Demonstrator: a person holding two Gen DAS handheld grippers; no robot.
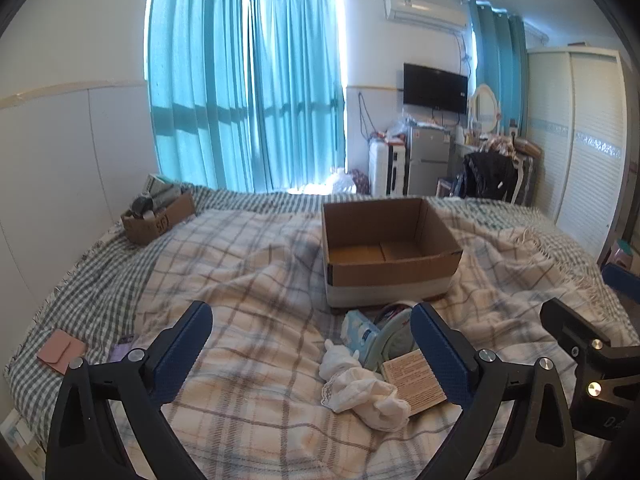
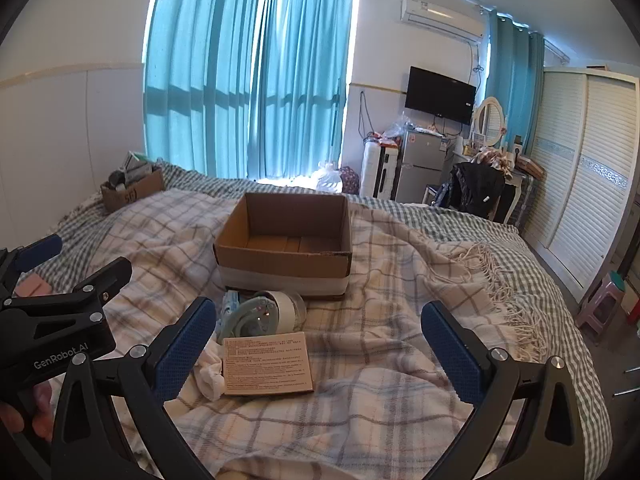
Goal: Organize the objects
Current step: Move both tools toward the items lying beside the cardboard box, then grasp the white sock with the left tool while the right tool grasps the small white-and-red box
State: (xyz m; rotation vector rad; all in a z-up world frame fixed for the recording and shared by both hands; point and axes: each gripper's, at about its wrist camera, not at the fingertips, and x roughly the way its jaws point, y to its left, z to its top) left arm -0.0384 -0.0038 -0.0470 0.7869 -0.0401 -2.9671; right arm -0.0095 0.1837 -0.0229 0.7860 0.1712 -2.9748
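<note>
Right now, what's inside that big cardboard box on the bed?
The big cardboard box shows only its bare brown bottom and folded flaps. The strip just behind its near wall is hidden.

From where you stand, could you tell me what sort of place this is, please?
Most likely a lived-in bedroom or studio flat: a bed under a plaid blanket fills the foreground, with a louvred wardrobe, a wall-mounted television and a small fridge behind.

Matt cardboard box (image 1: 384, 280), soft woven cloth blanket (image 1: 248, 280), paper booklet (image 2: 267, 362).
</note>
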